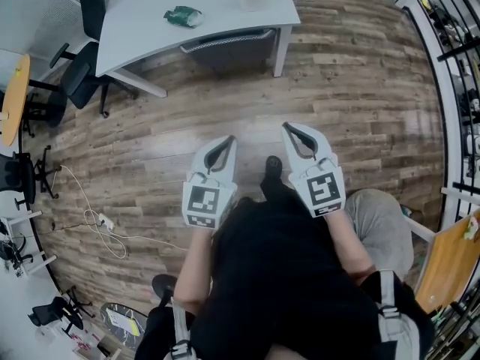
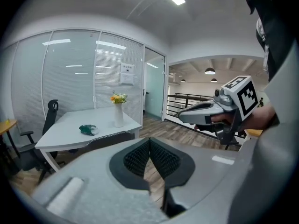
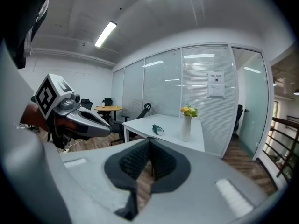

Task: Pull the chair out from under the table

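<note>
Your left gripper [image 1: 229, 139] and right gripper [image 1: 288, 127] have their ribbed black pads pressed together, empty. The mesh-backed chair [image 1: 229, 45] sits tucked under the white table [image 1: 142, 28], well apart from you. Bare plank floor [image 1: 217, 103] lies between.

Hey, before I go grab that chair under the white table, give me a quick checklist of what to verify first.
1. Chair tucked under the white table, back facing out: ok.
2. Left claw empty: ok, shut on nothing.
3. Right claw empty: ok, shut on nothing.
4. Claws open for the chair back: not ok, both shut.
5. Chair within reach: not ok, wooden floor lies between.
6. Chair base free under the table: cannot tell, hidden.
</note>
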